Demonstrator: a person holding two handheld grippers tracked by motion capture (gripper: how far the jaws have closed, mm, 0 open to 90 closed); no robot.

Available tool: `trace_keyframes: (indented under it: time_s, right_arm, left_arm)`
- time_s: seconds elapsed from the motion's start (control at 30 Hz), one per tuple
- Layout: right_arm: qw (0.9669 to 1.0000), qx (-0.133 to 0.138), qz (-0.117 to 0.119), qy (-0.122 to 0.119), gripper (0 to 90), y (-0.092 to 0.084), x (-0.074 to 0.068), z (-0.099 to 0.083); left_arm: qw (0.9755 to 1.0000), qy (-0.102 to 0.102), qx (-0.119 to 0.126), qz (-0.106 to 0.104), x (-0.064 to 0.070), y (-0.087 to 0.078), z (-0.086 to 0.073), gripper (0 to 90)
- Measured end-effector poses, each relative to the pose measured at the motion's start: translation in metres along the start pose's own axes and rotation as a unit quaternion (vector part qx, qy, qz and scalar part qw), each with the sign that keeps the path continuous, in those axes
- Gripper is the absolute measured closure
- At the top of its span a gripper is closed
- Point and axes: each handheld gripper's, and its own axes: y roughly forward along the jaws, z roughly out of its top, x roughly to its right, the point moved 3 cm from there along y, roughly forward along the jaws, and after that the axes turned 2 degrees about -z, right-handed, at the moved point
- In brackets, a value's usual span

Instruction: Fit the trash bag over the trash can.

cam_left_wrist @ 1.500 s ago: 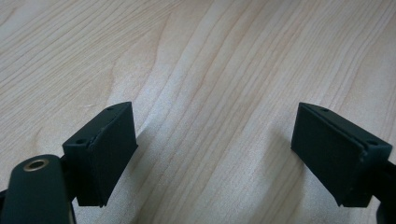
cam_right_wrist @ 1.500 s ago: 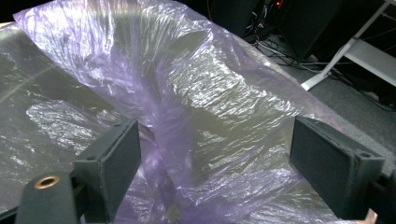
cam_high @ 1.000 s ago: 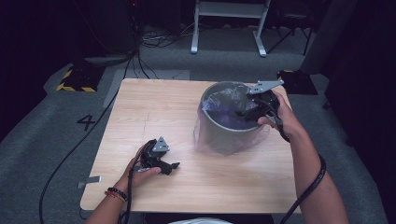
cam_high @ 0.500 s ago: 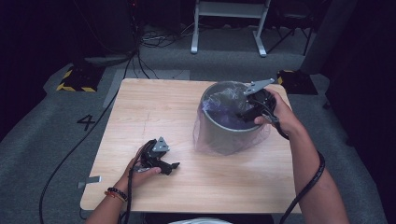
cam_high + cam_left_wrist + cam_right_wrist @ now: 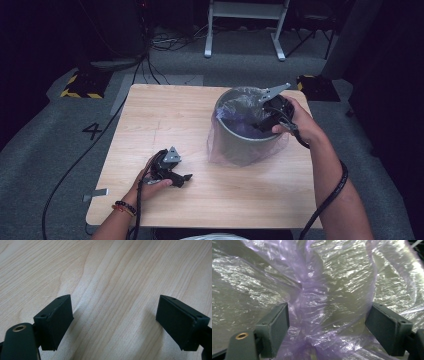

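The left gripper (image 5: 184, 177) rests on the worktop (image 5: 165, 115) near its front-left corner, held by the person's left hand (image 5: 150, 182). In the left gripper view its jaws stand wide apart with only bare wood grain between them; nothing is gripped. A black cable (image 5: 75, 160) trails from this side of the worktop down to the grey floor (image 5: 45, 145). Toward the right edge of the worktop, nearer the back than the front, stands a grey bin (image 5: 240, 142), upright, lined with a translucent purple plastic bag (image 5: 222, 142) whose skirt hangs down over the outside wall to the wood surface. The right gripper (image 5: 262, 122) reaches into the mouth of the bin from its right side, held by the person's right hand (image 5: 300, 122), with the grey three-cornered plate (image 5: 272, 91) on top of it. In the right gripper view its jaws stand apart, and a gathered fold of the bag (image 5: 317, 302) hangs between them, close against the left jaw and short of the right; the jaws are not clamped on it.
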Motion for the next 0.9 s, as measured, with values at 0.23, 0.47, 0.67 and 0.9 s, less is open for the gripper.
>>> trace_keyframes:
  time_s: [0.23, 0.47, 0.67, 0.9]
  right_arm:
    - [0.9996, -0.024, 0.006, -0.012, 20.4, 0.003, -0.001, 0.001]
    - [0.9997, -0.023, 0.012, -0.002, 20.6, 0.003, -0.001, 0.001]
    - [0.9997, 0.006, 0.017, 0.018, 19.6, -0.008, 0.0, 0.003]
    - [0.9989, 0.038, 0.009, 0.025, 19.4, -0.02, -0.001, 0.004]
  left_arm:
    - [1.0, 0.0, 0.0, 0.0, 0.0, 0.0, 0.0, 13.8]
    - [1.0, 0.0, 0.0, 0.0, 0.0, 0.0, 0.0, 13.8]
    - [1.0, 0.0, 0.0, 0.0, 0.0, 0.0, 0.0, 13.8]
    - [1.0, 0.0, 0.0, 0.0, 0.0, 0.0, 0.0, 13.8]
